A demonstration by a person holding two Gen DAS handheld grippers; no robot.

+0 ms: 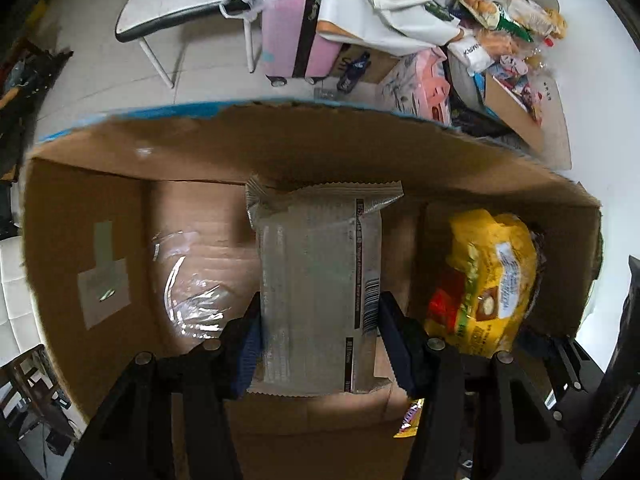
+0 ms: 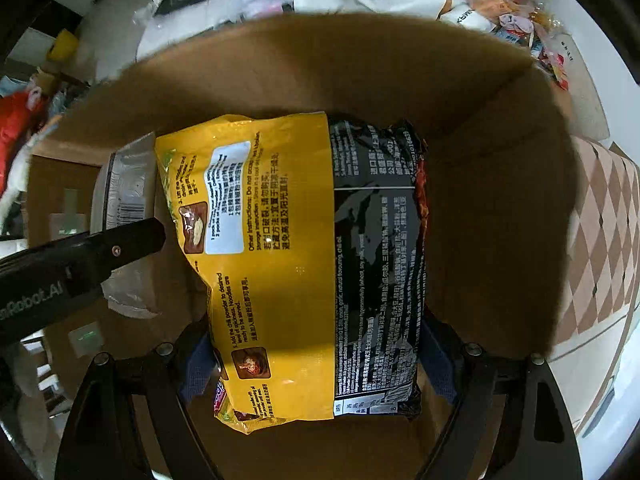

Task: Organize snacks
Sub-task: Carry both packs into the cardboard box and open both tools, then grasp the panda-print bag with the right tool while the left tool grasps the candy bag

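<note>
Silver snack packet: flat, foil-wrapped, barcode strip along its right edge, clamped at both long sides between the blue pads of the left gripper, which reaches forward and down into the cardboard box. Packet sits inside the box, mid-width, its far crimped end near the back wall.

Yellow noodle packet with black noodle packet: overlapped, yellow on top at left, both held together lengthwise between the fingers of the right gripper, jaws spread to the width of the pair. Both lie inside the box, toward its right side, just right of the silver packet.

Clear plastic film: on the box floor, left of the silver packet.

Loose snack pile: beyond the box, on the white surface, upper right.
</note>
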